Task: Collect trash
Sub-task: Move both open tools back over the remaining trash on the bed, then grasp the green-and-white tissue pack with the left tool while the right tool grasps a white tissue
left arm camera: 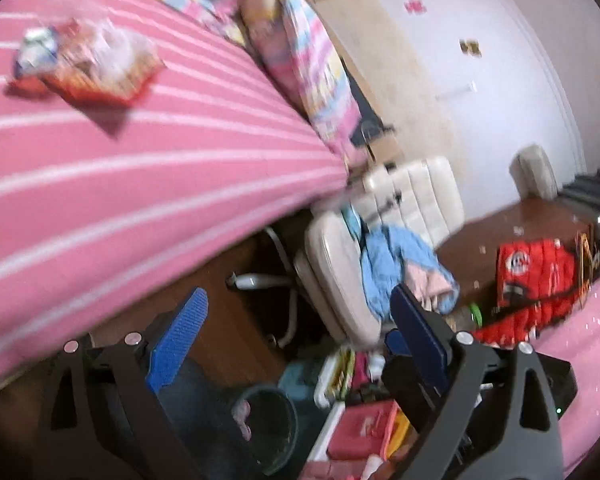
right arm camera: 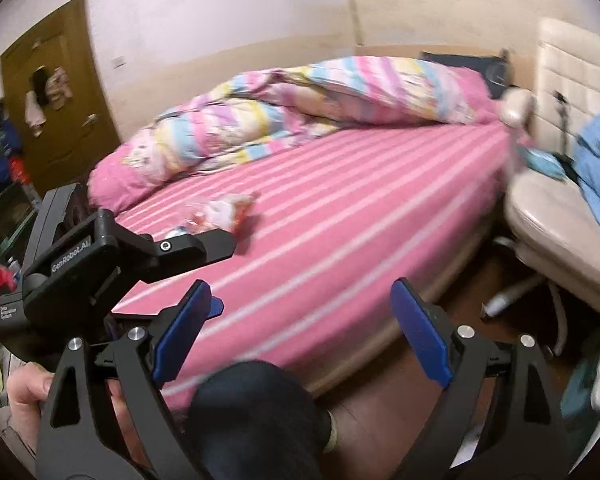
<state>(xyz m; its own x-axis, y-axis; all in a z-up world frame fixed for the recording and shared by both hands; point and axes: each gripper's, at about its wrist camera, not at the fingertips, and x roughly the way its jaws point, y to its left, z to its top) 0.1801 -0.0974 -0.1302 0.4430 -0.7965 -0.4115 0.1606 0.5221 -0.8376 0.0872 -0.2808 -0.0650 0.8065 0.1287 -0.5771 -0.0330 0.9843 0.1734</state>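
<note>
Both grippers have their blue-padded fingers spread wide with nothing between them: the left gripper hangs past the bed's edge over the floor, and the right gripper faces the bed from its near side. Pink with white stripes, the bed fills most of both views; a bunched pastel duvet lies along its far side. Beside it stands a cream office chair with blue clothing heaped on the seat. On the floor below the left gripper sits a dark wastebasket. Trash lies on the sheet, well apart from both grippers — a red snack wrapper with crumpled clear plastic on top, and a small white-and-blue scrap touching its end. In the right wrist view the pile's long axis runs across the stripes, roughly left to right; blur hides finer detail.
</note>
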